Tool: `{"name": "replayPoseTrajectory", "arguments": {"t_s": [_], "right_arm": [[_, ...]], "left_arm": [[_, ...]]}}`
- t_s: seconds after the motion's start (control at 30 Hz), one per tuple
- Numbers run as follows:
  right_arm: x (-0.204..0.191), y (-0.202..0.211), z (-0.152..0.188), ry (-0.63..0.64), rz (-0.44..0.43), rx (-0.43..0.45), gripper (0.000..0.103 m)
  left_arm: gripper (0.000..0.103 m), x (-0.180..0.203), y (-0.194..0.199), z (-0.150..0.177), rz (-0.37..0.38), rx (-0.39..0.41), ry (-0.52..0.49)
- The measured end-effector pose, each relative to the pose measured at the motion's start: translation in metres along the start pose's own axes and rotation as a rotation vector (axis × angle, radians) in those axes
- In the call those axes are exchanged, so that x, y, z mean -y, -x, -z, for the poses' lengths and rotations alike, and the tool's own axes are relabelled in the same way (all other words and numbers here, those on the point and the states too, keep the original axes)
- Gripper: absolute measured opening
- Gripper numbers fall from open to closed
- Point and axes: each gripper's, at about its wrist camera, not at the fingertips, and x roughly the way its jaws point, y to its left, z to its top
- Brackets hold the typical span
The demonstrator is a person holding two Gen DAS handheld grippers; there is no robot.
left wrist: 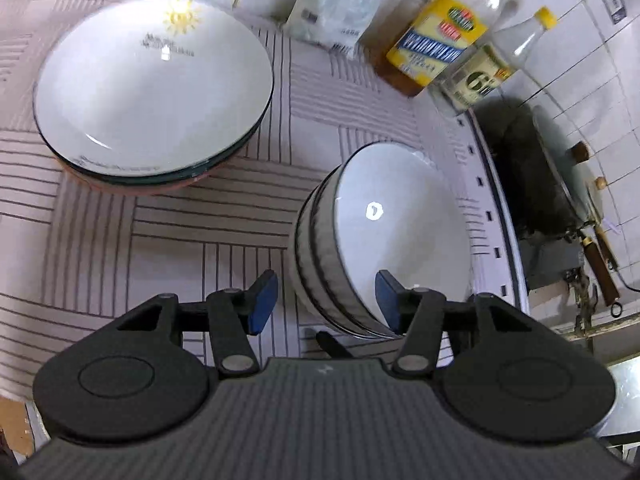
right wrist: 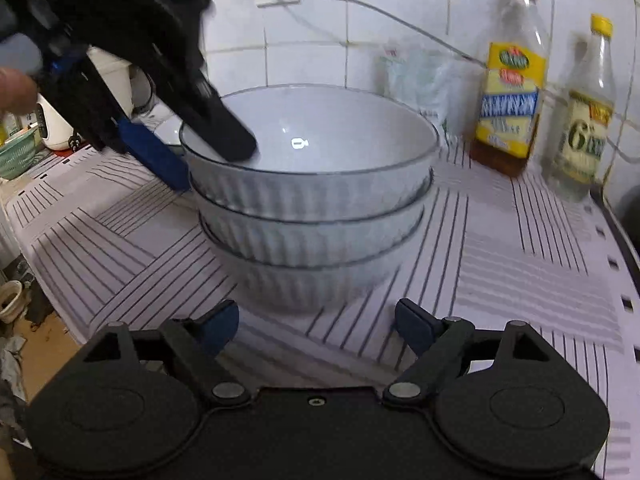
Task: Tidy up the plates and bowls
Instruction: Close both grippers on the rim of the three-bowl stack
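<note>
Three white ribbed bowls (right wrist: 316, 200) stand nested in a stack on the striped cloth; the left wrist view shows the same stack of bowls (left wrist: 400, 216) from above. A stack of white dark-rimmed plates (left wrist: 152, 88) sits to the far left of them. My left gripper (left wrist: 326, 300) is open and straddles the top bowl's near rim, one finger inside and one outside, with gaps on both sides. The right wrist view shows that left gripper (right wrist: 212, 164) at the bowl's left rim. My right gripper (right wrist: 316, 328) is open, low in front of the bottom bowl, with nothing between its fingers.
Two glass bottles (right wrist: 508, 92) (right wrist: 584, 120) and a clear plastic bag (left wrist: 340, 4) stand against the tiled wall behind the bowls. A dark wok (left wrist: 532, 172) sits to the right, beyond the cloth's edge. A white appliance (right wrist: 56, 120) and a green basket (right wrist: 20, 156) are at the far left.
</note>
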Motion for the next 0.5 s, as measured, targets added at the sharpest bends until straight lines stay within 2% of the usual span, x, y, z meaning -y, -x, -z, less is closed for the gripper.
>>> {"name": "replayPoseTrajectory", "arguments": {"t_s": [0.17, 0.27, 0.3, 0.5], "right_arm": [[-0.001, -0.009, -0.001, 0.003, 0.001, 0.058, 0.088], [0.000, -0.015, -0.004, -0.008, -0.016, 0.066, 0.089], [-0.001, -0.015, -0.004, -0.010, -0.014, 0.067, 0.090], [-0.003, -0.019, -0.004, -0.023, -0.006, 0.080, 0.091]], "left_arm": [[0.052, -0.006, -0.016, -0.006, 0.052, -0.024, 0.046], [0.050, -0.007, -0.020, -0.007, 0.063, -0.028, 0.060], [0.046, -0.006, -0.021, -0.007, 0.070, -0.023, 0.053], [0.043, -0.014, -0.019, -0.008, 0.096, -0.019, 0.103]]}}
